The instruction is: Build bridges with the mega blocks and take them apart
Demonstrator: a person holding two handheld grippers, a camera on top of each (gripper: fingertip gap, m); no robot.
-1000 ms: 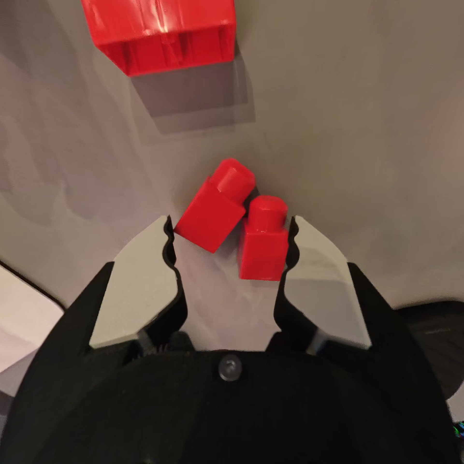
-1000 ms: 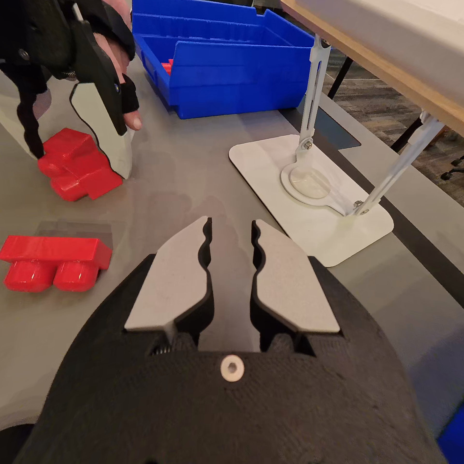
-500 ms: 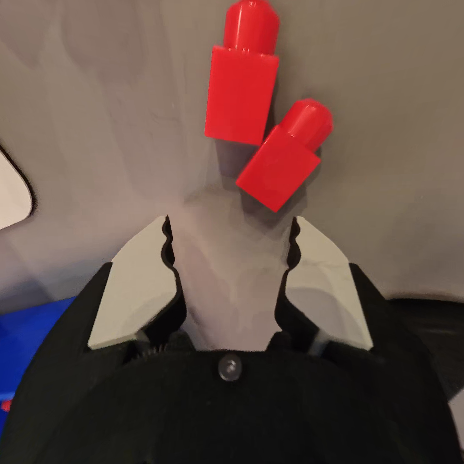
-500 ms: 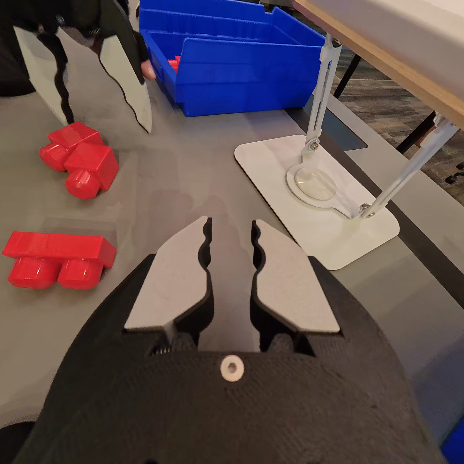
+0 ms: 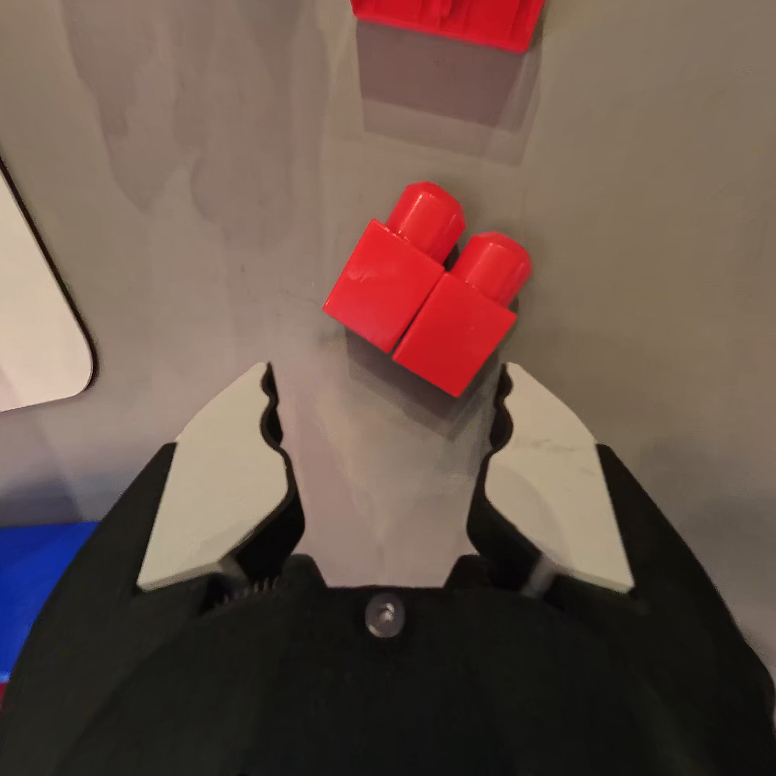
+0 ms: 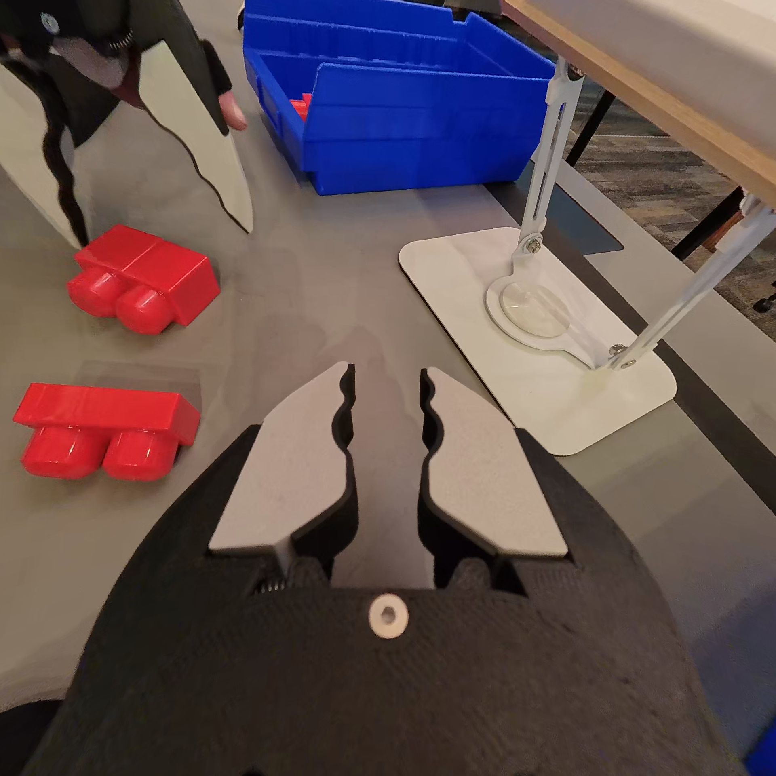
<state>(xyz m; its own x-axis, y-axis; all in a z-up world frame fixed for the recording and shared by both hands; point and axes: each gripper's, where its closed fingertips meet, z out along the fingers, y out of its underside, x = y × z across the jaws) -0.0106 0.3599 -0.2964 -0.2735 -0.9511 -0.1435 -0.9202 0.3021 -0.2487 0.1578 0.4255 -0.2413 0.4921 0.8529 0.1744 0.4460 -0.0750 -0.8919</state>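
Two small red one-stud blocks [image 5: 420, 294] lie on their sides, pressed side by side, on the grey table [image 5: 210, 210]. My left gripper [image 5: 386, 373] is wide open and empty, hovering just short of them. In the right wrist view the pair [image 6: 142, 285] lies at the left, under the left gripper's fingers [image 6: 218, 168]. A longer red two-stud block [image 6: 105, 428] lies on its side nearer; its edge shows at the top of the left wrist view [image 5: 445, 21]. My right gripper [image 6: 387, 369] is partly open and empty above bare table.
A blue bin [image 6: 399, 105] with red blocks inside stands at the back. A white stand base [image 6: 537, 336] with slanted metal legs sits at the right, under a wooden-edged shelf [image 6: 630, 84]. A person's hand [image 6: 231, 113] holds the left gripper. To reach the white stand base [image 6: 537, 336] in a straight line is about 15 cm for my right fingers, about 25 cm for my left.
The two small blocks, loosely angled before, now lie flush side by side. My left gripper lifted off them, swung round and opened wider. My right gripper stayed put.
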